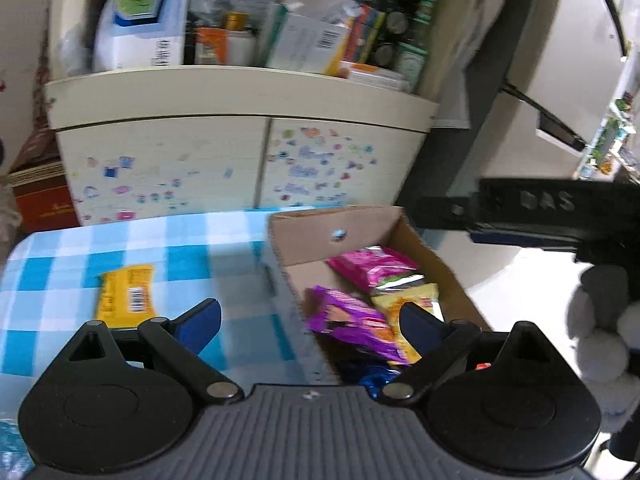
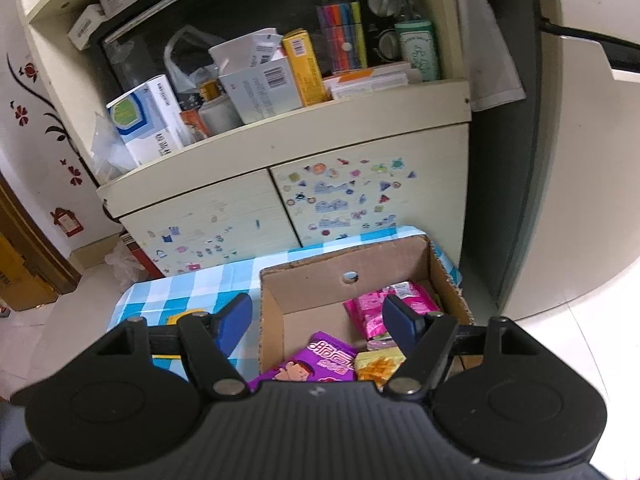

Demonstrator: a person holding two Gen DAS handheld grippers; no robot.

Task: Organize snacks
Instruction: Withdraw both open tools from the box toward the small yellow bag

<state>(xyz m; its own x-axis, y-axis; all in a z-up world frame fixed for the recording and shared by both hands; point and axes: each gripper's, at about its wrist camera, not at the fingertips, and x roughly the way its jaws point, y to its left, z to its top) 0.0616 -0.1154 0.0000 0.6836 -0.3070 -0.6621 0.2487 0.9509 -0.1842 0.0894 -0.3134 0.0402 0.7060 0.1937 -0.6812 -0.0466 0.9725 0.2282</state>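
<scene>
Both grippers' jaws gape wide and empty above the cardboard box (image 2: pixel 448 276) of snacks, sticker-covered cabinet (image 2: pixel 280 208) behind.

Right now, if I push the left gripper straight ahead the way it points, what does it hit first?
Most likely the near left wall of the cardboard box, which lies about midway between the open left gripper fingers. The purple snack pack sits just inside it. Depth is unclear through the fisheye.
</scene>
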